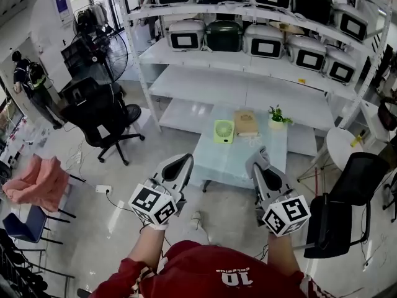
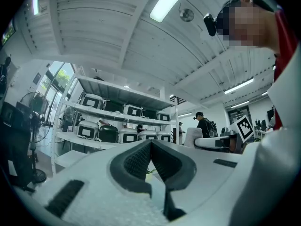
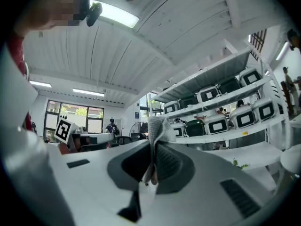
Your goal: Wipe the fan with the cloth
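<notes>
Fan (image 1: 224,131), small and green, stands upright at the far left of the low pale table (image 1: 229,160), well apart from both grippers. Nearer the person, the left gripper (image 1: 185,158) has its jaws together and holds nothing. The right gripper (image 1: 258,154) is clamped on the grey cloth (image 3: 157,126).

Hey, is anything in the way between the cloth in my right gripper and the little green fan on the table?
Nothing visible is. The right gripper, shut on the cloth, is short of the table; only bare tabletop lies before the fan. The tan box and plant stand to the fan's right, off that line.
</notes>
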Motion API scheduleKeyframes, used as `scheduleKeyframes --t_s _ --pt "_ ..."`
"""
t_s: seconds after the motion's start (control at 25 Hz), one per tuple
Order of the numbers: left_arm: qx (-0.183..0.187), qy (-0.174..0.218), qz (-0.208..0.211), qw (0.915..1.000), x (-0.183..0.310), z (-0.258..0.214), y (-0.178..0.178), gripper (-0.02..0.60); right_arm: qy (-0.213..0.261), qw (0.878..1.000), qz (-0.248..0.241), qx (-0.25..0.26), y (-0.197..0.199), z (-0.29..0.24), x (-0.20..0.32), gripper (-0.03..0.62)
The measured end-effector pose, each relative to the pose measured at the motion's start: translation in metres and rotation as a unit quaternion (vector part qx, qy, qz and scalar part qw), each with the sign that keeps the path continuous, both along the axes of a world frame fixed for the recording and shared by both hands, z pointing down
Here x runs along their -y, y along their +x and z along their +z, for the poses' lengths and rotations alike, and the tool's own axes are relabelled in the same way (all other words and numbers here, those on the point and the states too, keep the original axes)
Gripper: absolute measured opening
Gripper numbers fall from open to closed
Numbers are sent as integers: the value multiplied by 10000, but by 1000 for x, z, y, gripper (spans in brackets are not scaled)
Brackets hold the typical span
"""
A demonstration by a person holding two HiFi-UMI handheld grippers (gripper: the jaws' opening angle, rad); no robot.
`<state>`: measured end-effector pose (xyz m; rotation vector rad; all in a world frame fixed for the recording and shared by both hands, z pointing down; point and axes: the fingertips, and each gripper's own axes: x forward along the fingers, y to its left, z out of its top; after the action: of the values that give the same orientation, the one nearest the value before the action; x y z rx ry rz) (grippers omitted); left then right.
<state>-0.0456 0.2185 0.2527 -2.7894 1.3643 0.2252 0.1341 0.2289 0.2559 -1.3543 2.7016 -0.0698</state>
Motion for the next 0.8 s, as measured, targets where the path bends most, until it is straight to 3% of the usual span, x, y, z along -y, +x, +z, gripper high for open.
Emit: scheduleKeyframes --t_s 0.36,0.8 --pt "87 -185 -104 9997 27 9 -11 -2 -286 9988 -296 276 -12 12 34 18" --pt "-78 -246 -79 9996 80 19 -24 -3 -444 9982 -382 96 -28 17 85 18"
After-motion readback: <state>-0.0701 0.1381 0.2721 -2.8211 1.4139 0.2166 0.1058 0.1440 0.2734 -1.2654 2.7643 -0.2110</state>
